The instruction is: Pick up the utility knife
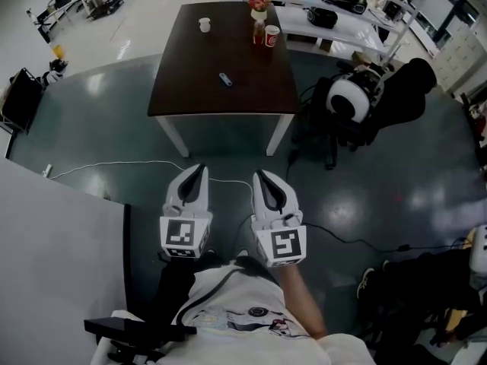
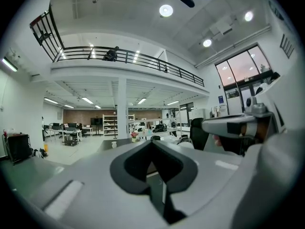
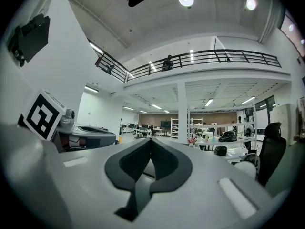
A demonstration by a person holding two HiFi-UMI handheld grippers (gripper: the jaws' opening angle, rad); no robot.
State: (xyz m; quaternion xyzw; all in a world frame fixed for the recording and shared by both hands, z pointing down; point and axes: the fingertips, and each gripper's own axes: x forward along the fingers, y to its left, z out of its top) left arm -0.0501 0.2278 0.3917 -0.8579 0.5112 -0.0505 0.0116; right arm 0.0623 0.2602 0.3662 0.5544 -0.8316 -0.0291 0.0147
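1. Close in at the bottom edge, the person's white shirt (image 1: 236, 310) sits just behind both grippers, which point level and forward, side by side with a small gap between them.
2. Left gripper (image 1: 201, 169): jaws pressed together, tips meeting, nothing pinched. Its own view (image 2: 152, 143) shows the dark pads closed at the tip and only the room beyond.
3. Right gripper (image 1: 259, 173): same story, jaws squeezed shut and empty, and its own view (image 3: 150, 142) shows the pads meeting at the point.
4. Down on the grey floor, a white cable (image 1: 106, 166) trails away to the left of the left gripper, and a black cable (image 1: 335, 238) runs off to the right of the right gripper.
5. Straight ahead of both tips, well apart from them, stands the dark brown table (image 1: 190, 67) on white legs.
6. And there's the utility knife (image 1: 225, 79), lying flat near the middle of that tabletop, ahead of the gap between the two grippers, untouched.
7. Past the knife, a white cup (image 1: 204, 25) sits at the far left of the tabletop and a red cup (image 1: 272, 36) at the far right, with flowers (image 1: 258, 6) just beyond it.
8. Off ahead and right of the right gripper, a black office chair (image 1: 396, 90) stands beside the table.
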